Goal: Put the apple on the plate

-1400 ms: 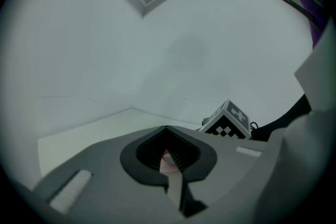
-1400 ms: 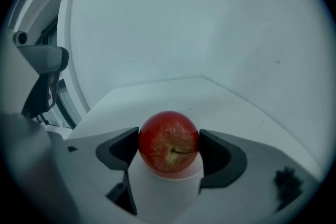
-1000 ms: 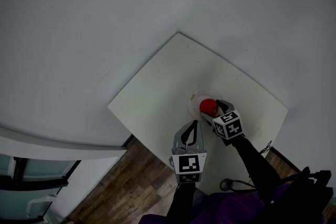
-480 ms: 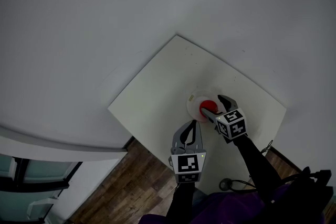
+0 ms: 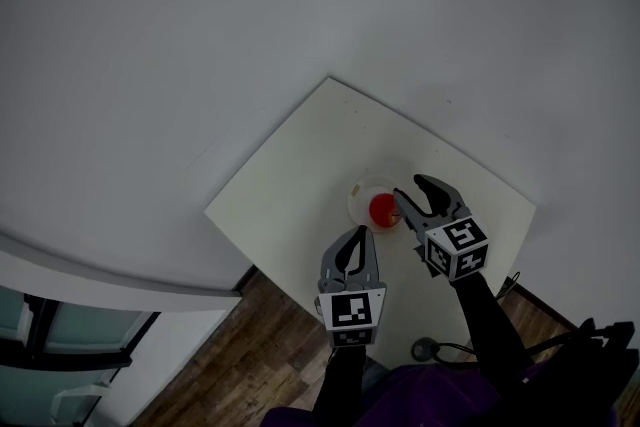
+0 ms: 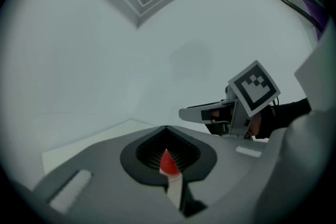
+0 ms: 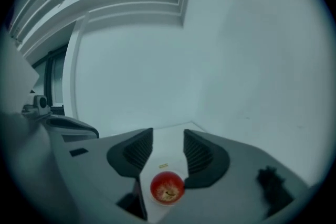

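The red apple [image 5: 383, 210] sits on a small white plate [image 5: 359, 194] on the white table [image 5: 300, 170]. My right gripper [image 5: 408, 189] hangs above and just right of the apple. Its jaws are closing and nothing is between them. In the right gripper view the apple [image 7: 167, 187] shows below the gap of that gripper [image 7: 168, 136], clear of the pads. My left gripper [image 5: 356, 234] hovers at the table's near edge, shut and holding nothing. In the left gripper view a red sliver of the apple [image 6: 168, 164] shows past the closed tips [image 6: 166, 131], and the right gripper [image 6: 185, 113] reaches in from the right.
The table stands in a corner between white walls. Its near-left edge [image 5: 262, 250] borders wooden floor [image 5: 240, 355]. A cable [image 5: 432, 351] lies on the floor under the near corner. A white cabinet [image 5: 90, 305] stands at lower left.
My right gripper has lifted off the apple, which stays on the plate, and its jaws have narrowed. The left gripper has risen slightly.
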